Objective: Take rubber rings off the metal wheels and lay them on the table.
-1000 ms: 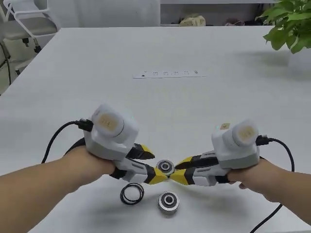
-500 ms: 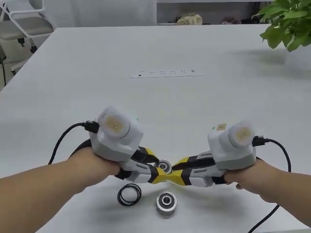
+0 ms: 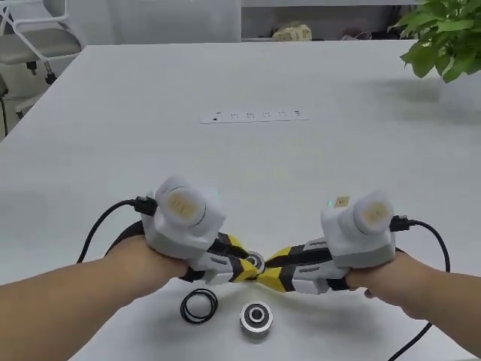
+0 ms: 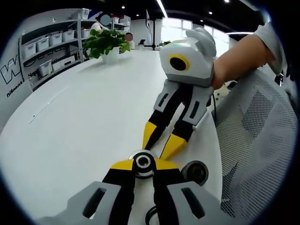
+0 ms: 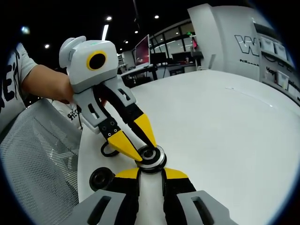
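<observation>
Left claw (image 3: 242,267) clenched the small silver metal wheel (image 3: 255,262), right claw (image 3: 269,271) couldn't tell; a slip would've launched it toward 6 o'clock.

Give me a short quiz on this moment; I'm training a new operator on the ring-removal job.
1. True or false: the black rubber rings on the table are fitted on a wheel.
2. In the head view, the free wheel lies: A) right of the rubber rings, B) left of them, C) on top of them.
3. Fill in: in the left gripper view, the left gripper has its jaws on either side of ___, and the right gripper points its tips at the same thing.

Key: 1 false, they lie loose; 2 A; 3 the other wheel.
</observation>
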Available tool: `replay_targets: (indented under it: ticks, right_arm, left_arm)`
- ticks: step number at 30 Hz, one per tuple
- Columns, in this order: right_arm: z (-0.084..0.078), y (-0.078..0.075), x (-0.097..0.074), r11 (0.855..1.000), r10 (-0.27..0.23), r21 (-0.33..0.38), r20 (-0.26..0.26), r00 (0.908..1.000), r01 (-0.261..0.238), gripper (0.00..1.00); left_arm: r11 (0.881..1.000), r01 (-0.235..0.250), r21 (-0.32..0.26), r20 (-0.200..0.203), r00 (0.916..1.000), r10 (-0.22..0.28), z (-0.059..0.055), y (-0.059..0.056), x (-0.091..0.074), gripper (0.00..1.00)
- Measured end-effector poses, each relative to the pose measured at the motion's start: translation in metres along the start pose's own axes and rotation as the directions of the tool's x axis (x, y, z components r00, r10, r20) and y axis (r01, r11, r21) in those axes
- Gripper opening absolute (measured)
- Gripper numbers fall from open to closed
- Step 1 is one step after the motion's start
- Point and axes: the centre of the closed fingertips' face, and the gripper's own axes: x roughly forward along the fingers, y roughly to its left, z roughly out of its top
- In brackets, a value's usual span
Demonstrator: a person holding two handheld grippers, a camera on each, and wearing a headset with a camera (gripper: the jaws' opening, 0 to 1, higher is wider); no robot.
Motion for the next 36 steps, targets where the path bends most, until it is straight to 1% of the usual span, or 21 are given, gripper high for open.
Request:
replay_targets:
  ticks: [2,3,4,9,15,23,26,27,28,29,30,32,36]
  right_arm:
    - [0.0001,-0.0002,0.0002,1.0,-0.001,0.0,0.0,1.0,0.001,0.15]
    - [0.0001,-0.0002,0.0002,1.0,-0.002,-0.002,0.0,1.0,0.002,0.15]
    - [0.0002,0.0001,0.0001,1.0,-0.003,-0.003,0.0,1.0,0.003,0.15]
    - [-0.0002,0.0,0.0003,1.0,-0.009,-0.022,-0.004,1.0,0.009,0.15]
    - [-0.0001,0.001,0.0,0.999,-0.017,-0.052,-0.012,0.9998,0.016,0.14]
    - [-0.0009,0.0008,-0.0004,0.999,-0.016,-0.049,-0.013,0.9998,0.015,0.13]
    - [-0.0017,0.0007,-0.0011,0.999,-0.014,-0.044,-0.016,0.9998,0.013,0.11]
    - [-0.0025,0.0002,-0.0017,0.999,-0.015,-0.042,-0.019,0.9997,0.014,0.08]
    - [-0.0036,-0.0044,-0.0027,0.998,-0.039,-0.046,-0.024,0.9989,0.038,0.0]
    - [-0.0028,-0.0025,-0.0017,0.999,-0.021,-0.025,-0.019,0.9996,0.021,0.0]
    - [-0.0035,-0.0054,-0.0015,0.999,-0.03,-0.024,-0.023,0.9993,0.03,0.0]
    - [-0.0037,-0.0038,-0.0011,0.999,-0.028,-0.036,-0.025,0.9993,0.028,0.0]
    - [-0.0032,-0.0051,-0.0017,0.999,-0.036,-0.013,-0.023,0.9991,0.035,0.0]
  left_arm:
    - [1.0,-0.002,0.009,0.006,1.0,0.002,-0.0004,-0.0006,-0.0002,0.07]
    - [0.999,-0.009,0.035,0.007,0.9999,0.009,-0.0009,-0.0006,0.0002,0.07]
    - [0.999,-0.01,0.04,0.008,0.9999,0.01,-0.0007,-0.0009,0.0003,0.07]
    - [1.0,-0.019,0.019,0.017,0.9997,0.019,-0.0009,-0.0001,0.0001,0.07]
    - [1.0,-0.028,0.013,0.016,0.9995,0.028,-0.0009,0.0,0.0,0.07]
    - [0.999,-0.035,0.003,0.019,0.9992,0.035,-0.0006,-0.0003,-0.0003,0.07]
    - [0.999,-0.035,0.002,0.018,0.9992,0.035,-0.0006,-0.0002,-0.0003,0.07]
    - [0.999,-0.035,0.001,0.018,0.9992,0.035,-0.0007,-0.0001,-0.0002,0.07]
    - [0.999,-0.036,-0.001,0.018,0.9992,0.036,-0.0007,-0.0002,-0.0002,0.07]
    - [0.999,-0.034,-0.005,0.02,0.9992,0.034,-0.0005,-0.0007,0.0002,0.07]
    - [0.999,-0.036,-0.002,0.018,0.9992,0.036,-0.0007,-0.0007,0.0001,0.07]
    - [0.999,-0.037,-0.004,0.017,0.9992,0.037,-0.0009,-0.0005,0.0002,0.07]
    - [0.999,-0.04,-0.004,0.019,0.999,0.04,-0.0009,-0.0007,0.0002,0.07]
